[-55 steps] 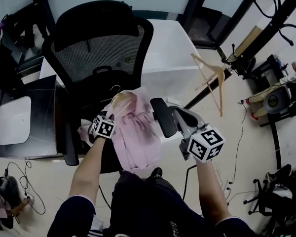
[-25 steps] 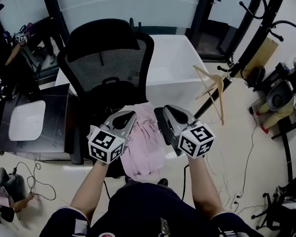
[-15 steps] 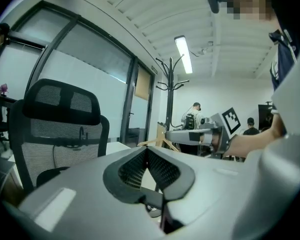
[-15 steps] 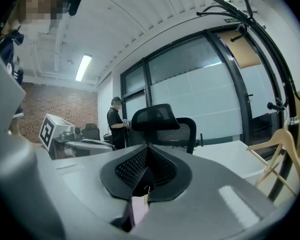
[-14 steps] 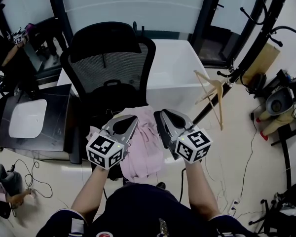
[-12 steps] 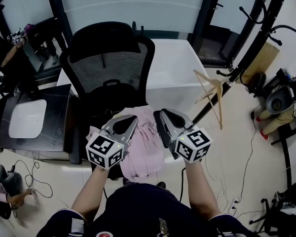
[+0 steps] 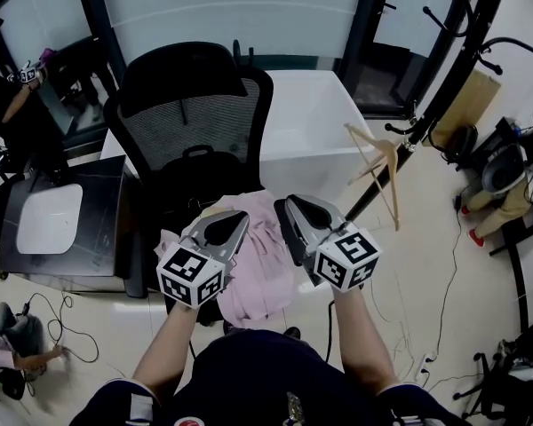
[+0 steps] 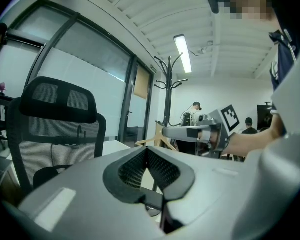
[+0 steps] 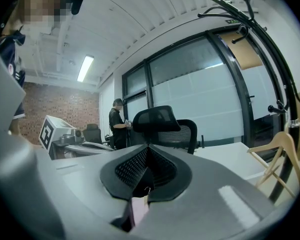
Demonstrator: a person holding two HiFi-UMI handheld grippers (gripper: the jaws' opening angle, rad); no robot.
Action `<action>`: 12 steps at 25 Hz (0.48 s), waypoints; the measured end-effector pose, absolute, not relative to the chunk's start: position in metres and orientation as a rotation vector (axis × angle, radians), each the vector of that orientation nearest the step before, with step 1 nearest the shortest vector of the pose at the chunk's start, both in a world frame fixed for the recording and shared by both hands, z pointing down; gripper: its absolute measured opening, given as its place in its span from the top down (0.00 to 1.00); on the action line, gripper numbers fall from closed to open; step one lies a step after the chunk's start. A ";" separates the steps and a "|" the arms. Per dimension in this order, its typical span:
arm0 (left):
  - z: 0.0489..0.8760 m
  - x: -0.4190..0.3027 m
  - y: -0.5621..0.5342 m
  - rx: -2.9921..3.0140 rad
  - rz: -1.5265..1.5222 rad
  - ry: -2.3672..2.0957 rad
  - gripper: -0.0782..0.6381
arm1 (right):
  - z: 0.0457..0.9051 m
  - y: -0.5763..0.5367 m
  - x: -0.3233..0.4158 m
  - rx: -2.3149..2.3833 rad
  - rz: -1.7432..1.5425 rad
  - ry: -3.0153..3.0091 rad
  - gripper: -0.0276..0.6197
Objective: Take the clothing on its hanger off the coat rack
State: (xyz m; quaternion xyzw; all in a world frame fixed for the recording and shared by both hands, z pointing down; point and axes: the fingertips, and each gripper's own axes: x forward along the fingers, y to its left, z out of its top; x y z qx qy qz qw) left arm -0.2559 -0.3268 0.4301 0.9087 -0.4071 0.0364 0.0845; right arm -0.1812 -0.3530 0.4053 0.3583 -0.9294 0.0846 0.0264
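A: What is seen from the head view?

B: The left gripper (image 7: pixel 238 218) and right gripper (image 7: pixel 293 204) are held side by side, both closed. The pink clothing (image 7: pixel 259 269) is spread below and between them on the chair (image 7: pixel 195 105), well apart from the rack (image 7: pixel 449 51) out to the right gripper's right.

A: And from the left gripper view?

B: The jaws are pressed together on nothing. The rack (image 8: pixel 168 89) is seen ahead of them.

A: The right gripper view?

B: The jaws are met at the tips. The clothing (image 9: pixel 136 209) and a small wire hook (image 9: pixel 146 189) are glimpsed through the gap behind the tips, seemingly not clamped.

A: What could go wrong?

B: Nothing is gripped, so the clothing may be drawn off the seat by its own weight. It may also be dragged off if the hook is snagged as the right gripper is lifted.
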 end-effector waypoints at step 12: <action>0.438 -0.254 -0.325 2.690 0.133 -1.225 0.88 | 0.403 -0.353 -0.181 1.095 0.255 -2.886 0.96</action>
